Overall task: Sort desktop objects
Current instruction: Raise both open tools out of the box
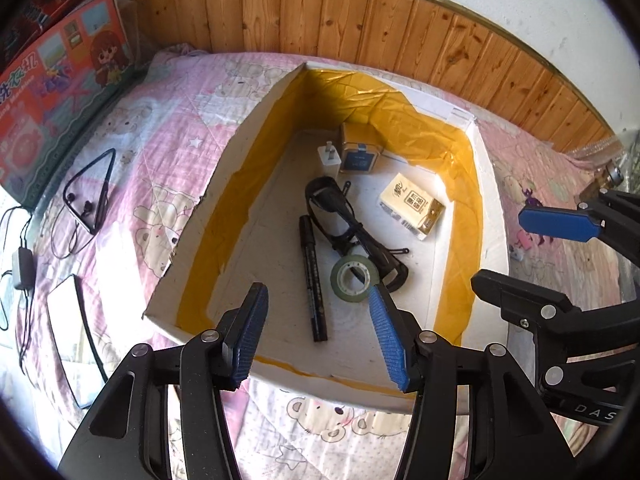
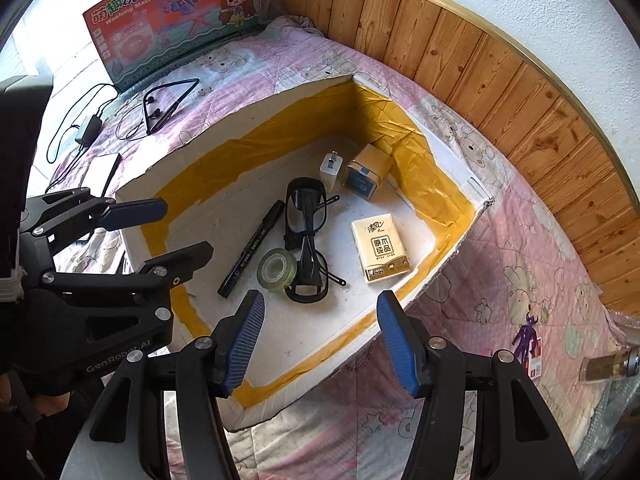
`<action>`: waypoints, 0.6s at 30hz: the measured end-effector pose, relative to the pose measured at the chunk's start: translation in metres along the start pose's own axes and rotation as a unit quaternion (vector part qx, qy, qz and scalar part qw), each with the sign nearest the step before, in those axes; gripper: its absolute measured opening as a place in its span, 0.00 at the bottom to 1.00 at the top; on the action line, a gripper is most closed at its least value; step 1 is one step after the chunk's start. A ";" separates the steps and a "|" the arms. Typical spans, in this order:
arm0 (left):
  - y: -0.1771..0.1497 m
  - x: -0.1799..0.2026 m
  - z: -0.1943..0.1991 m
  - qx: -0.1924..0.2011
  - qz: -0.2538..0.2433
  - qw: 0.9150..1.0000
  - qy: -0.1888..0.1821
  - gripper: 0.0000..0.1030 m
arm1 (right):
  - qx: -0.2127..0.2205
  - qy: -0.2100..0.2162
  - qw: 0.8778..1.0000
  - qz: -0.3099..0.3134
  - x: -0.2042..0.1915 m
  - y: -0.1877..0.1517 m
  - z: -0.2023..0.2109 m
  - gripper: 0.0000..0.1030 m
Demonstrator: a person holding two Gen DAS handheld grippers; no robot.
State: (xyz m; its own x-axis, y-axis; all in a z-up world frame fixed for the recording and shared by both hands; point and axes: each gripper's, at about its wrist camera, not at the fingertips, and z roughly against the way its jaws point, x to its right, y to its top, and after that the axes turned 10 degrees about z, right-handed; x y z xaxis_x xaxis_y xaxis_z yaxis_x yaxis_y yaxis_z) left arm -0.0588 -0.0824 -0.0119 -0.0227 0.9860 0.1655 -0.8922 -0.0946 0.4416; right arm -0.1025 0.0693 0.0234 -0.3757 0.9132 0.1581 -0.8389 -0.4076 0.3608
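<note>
Open-topped white foam box with yellow tape lining [image 1: 192, 236] sits on the pink bear-print quilt [image 1: 160, 120]; entry from above is unobstructed.

Floor centre is crowded: black marker pen [image 1: 313, 280], clear tape roll [image 1: 354, 277] and black-framed glasses [image 1: 344, 224] lie together, the roll touching the glasses.

White charger plug [image 1: 329, 157] and tan cube box [image 1: 359, 155] fill the far corner. Yellow tissue pack [image 1: 412, 205] lies near the right wall.

Bare floor remains along the near wall and the left wall.

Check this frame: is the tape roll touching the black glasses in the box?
Touching. In the right wrist view the tape roll sits against the glasses with no gap; in the left wrist view it overlaps their frame.
</note>
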 end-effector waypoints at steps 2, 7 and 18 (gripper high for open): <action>-0.004 0.006 0.000 0.000 -0.009 1.000 0.001 0.54 | 0.001 -0.003 1.000 0.001 0.000 -0.005 0.002 0.58; -0.013 0.010 0.007 0.002 -0.011 1.000 -0.005 0.54 | 0.004 -0.005 1.000 0.010 -0.003 -0.016 0.007 0.58; -0.050 0.022 0.028 0.015 -0.013 0.999 -0.028 0.54 | 0.034 -0.006 0.999 0.026 -0.007 -0.042 0.026 0.58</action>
State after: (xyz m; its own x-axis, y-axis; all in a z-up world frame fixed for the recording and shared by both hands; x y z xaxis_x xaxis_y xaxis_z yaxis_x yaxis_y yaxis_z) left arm -0.0020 -0.0599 -0.0053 0.0271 0.9789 0.2027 -0.8787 -0.0733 0.4717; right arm -0.0543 0.0798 0.0310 -0.4123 0.8913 0.1888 -0.7898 -0.4529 0.4135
